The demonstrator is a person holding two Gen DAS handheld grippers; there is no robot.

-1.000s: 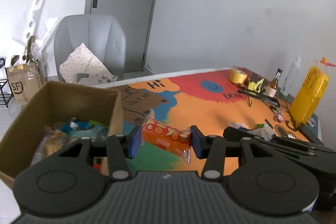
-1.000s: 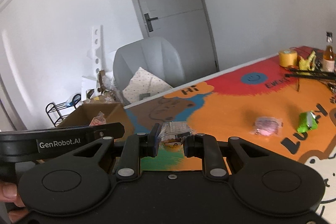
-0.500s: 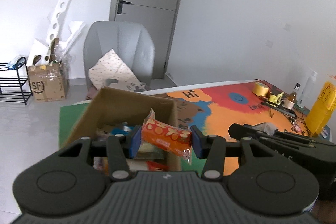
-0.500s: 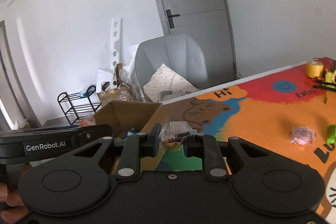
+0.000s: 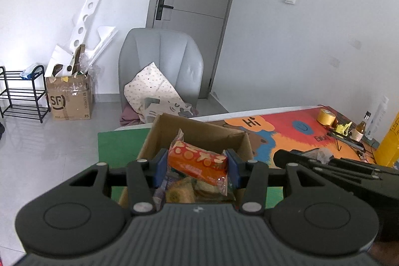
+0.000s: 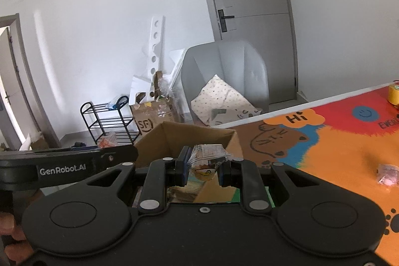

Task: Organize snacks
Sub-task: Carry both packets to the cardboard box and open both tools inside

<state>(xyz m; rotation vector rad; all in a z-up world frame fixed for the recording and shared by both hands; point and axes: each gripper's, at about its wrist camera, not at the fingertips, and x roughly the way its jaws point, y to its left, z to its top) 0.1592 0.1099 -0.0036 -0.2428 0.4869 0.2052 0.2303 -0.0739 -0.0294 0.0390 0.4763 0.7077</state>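
Both grippers have swung away from the mat toward the cardboard box (image 5: 199,133) over the last second; the box, off to the left a second ago, now sits dead ahead in both wrist views.

Left gripper (image 5: 197,165): jaws clamped end to end on the orange snack pack (image 5: 198,162), its crimped tail sticking up at the left end. You hold the pack above the open top of the box, over the wrappers already lying inside.

Right gripper (image 6: 202,167): jaws narrow, pinching a small clear-wrapped snack (image 6: 208,158) with a yellow-orange piece inside. It hangs near the box's right wall (image 6: 232,148); whether it is inside the rim or just outside it cannot be told from this view.

Step in hand, as judged: delivery of two snacks to the box, release not yet done. Still loose on the colourful mat (image 6: 336,148): a pink-wrapped snack (image 6: 386,173), well apart from the box, so the task looks only part done.

Next move calls for:
- Lower your left gripper a little into the box, then spread the jaws so the pack falls flat on the pile.
- Bring your right gripper clearly over the opening before you let go; the right wall is close and the wrapper is light and may catch the edge.
- Keep the two grippers apart; they are crowded over one opening.
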